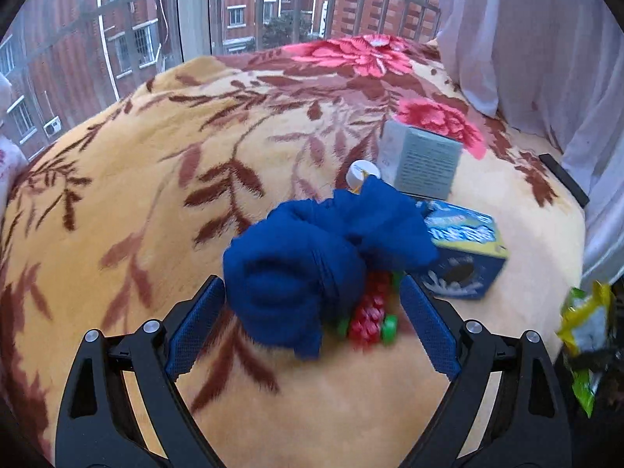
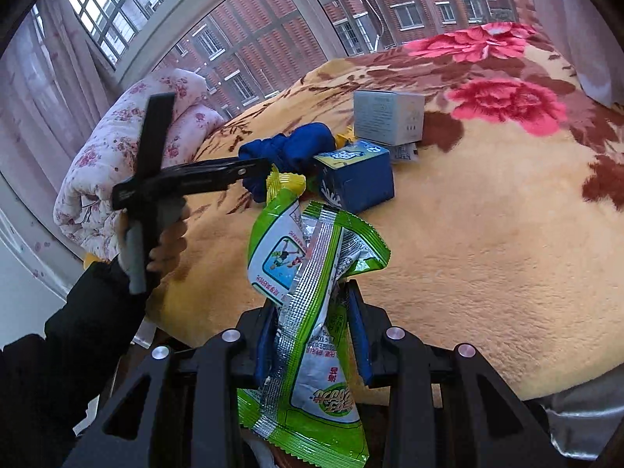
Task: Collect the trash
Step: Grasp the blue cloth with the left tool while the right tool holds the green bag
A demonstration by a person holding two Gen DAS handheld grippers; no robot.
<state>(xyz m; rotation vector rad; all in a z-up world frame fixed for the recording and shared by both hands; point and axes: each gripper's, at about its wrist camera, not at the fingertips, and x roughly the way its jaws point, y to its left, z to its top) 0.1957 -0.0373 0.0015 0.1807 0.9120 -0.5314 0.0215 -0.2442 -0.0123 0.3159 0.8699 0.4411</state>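
Observation:
My left gripper [image 1: 312, 292] is open, its jaws on either side of a crumpled blue cloth [image 1: 312, 249] lying on the floral blanket [image 1: 156, 156]. A red and green wrapper [image 1: 370, 316] pokes out under the cloth. A blue snack box [image 1: 464, 249], a grey-white box [image 1: 421, 160] and a white bottle cap [image 1: 362, 171] lie just behind. My right gripper [image 2: 312, 304] is shut on a green and white snack bag [image 2: 308, 296], held above the bed's near edge. The bag also shows at the right edge of the left wrist view [image 1: 585, 343]. The left gripper shows in the right wrist view [image 2: 218, 173].
A rolled pink floral quilt [image 2: 117, 163] lies at the bed's left end by the window [image 2: 234, 39]. White curtains [image 1: 546, 39] hang at the right. A black strip [image 1: 565, 179] lies at the blanket's right edge.

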